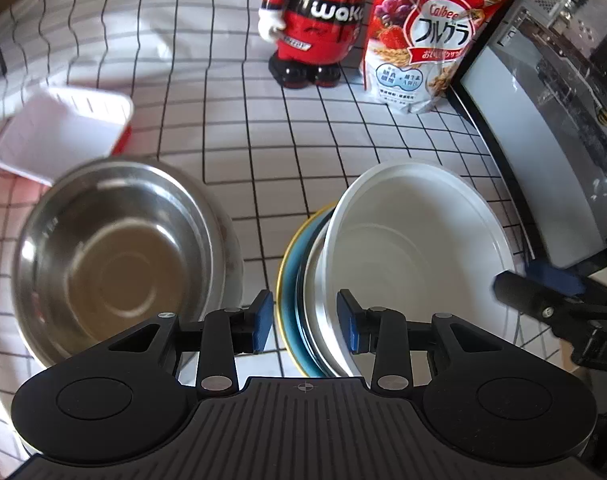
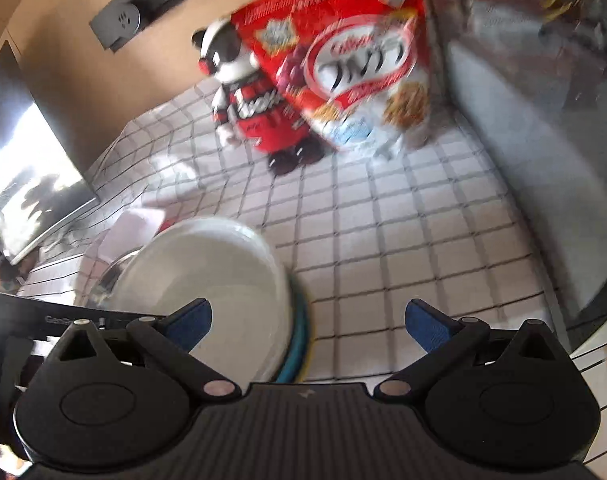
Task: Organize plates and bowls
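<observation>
Bowls (image 1: 415, 256) stacked, left gripper (image 1: 306, 322) clamped on their rims, steel bowl (image 1: 119, 256) and white tray (image 1: 63, 132) clear only in left view, right gripper (image 2: 307, 326) apart, bag (image 1: 427, 36) reads Calbee.

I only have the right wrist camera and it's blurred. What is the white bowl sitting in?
Observer: The white bowl leans tilted inside a steel dish, which sits on a blue plate with a yellow rim.
Operator: Where is the left gripper?
Observer: The left gripper has one pad on each side of that stack's near rim. I cannot tell if the pads press on it.
Operator: Anything else to sort?
Observer: A steel bowl stands empty to the left of the stack, apart from it.
</observation>
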Motion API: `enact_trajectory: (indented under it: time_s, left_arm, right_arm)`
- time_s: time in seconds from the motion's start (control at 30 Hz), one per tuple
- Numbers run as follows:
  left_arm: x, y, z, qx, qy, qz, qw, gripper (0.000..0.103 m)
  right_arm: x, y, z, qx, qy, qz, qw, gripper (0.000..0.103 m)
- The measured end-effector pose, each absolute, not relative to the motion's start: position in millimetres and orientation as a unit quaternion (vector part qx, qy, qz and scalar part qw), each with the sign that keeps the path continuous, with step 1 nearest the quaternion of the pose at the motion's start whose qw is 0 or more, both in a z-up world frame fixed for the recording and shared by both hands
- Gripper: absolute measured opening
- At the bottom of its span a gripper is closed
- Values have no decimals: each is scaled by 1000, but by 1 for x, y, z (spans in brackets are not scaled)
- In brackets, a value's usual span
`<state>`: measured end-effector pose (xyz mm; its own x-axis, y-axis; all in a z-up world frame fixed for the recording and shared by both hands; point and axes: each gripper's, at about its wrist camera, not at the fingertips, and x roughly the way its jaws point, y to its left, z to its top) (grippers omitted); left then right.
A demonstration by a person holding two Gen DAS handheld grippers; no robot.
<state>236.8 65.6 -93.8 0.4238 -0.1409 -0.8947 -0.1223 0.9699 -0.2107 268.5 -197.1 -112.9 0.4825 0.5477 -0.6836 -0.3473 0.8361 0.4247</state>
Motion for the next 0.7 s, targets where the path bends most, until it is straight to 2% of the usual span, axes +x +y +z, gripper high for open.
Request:
enact_trajectory:
  time_s: [0.2,0.23,0.27,0.4,0.47,0.53,0.7]
  left_arm:
    - [239,75,-101,-164,543,-9,823,40]
    - [239,75,-101,-166,544,-10,822,40]
    - [239,76,-102,-170,545,-12,821,40]
    - [242,88,-106,-208,552,-23,807,40]
    - [247,92,-108,-215,559,-21,800,39]
    - [252,90,-110,-199,564,-15,801,43]
    - [268,77,-114,-168,585,-34,793,41]
  right_arm:
    - [295,-182,-138,164,492,259,815,103]
    - [299,-178,-143,166,501,263,808,100]
    - [301,-175,-147,162,510,267,801,93]
    - [303,-165,-157,137,529,278,790,86]
    - [304,-162,-163,125,537,280,786,79]
    - [305,-162,-169,115,548,278,781,77]
    - [307,-171,-172,111,554,281,776,75]
